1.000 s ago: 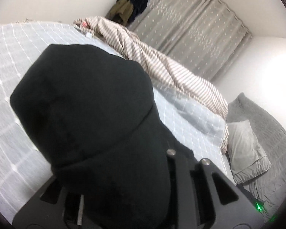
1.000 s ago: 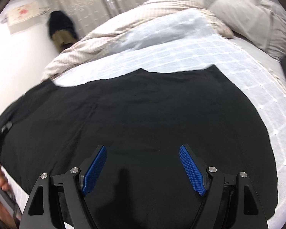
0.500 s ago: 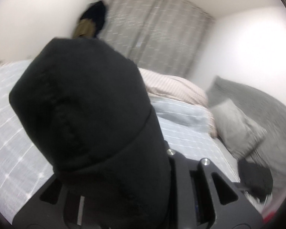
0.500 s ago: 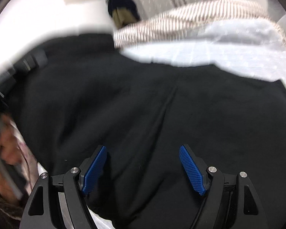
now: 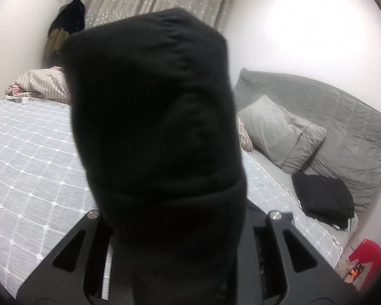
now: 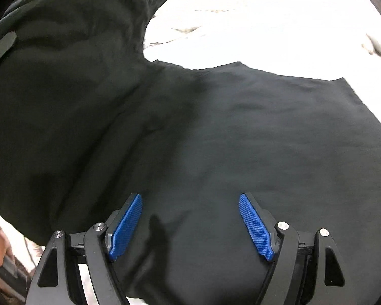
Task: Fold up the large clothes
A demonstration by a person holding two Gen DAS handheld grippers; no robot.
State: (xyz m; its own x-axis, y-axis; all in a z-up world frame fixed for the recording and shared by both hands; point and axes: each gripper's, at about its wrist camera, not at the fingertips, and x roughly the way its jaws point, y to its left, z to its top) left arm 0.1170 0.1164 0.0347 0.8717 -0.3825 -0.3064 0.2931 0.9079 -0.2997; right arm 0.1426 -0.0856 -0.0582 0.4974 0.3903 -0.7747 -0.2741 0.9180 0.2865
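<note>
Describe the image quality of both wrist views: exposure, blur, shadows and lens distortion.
Left wrist view: the black garment sits close to the lens, soft and nearly featureless; the room behind is evenly lit, and the fisheye bows the bed. Right wrist view: the bedding beyond the garment is blown out white, the blue pads are sharp, and a small shadow falls between them.

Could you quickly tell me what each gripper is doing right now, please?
Left gripper: shut on a bunched part of the black garment, lifted off the bed.
Right gripper: open, fingers wide apart over the garment, gripping nothing.
</note>
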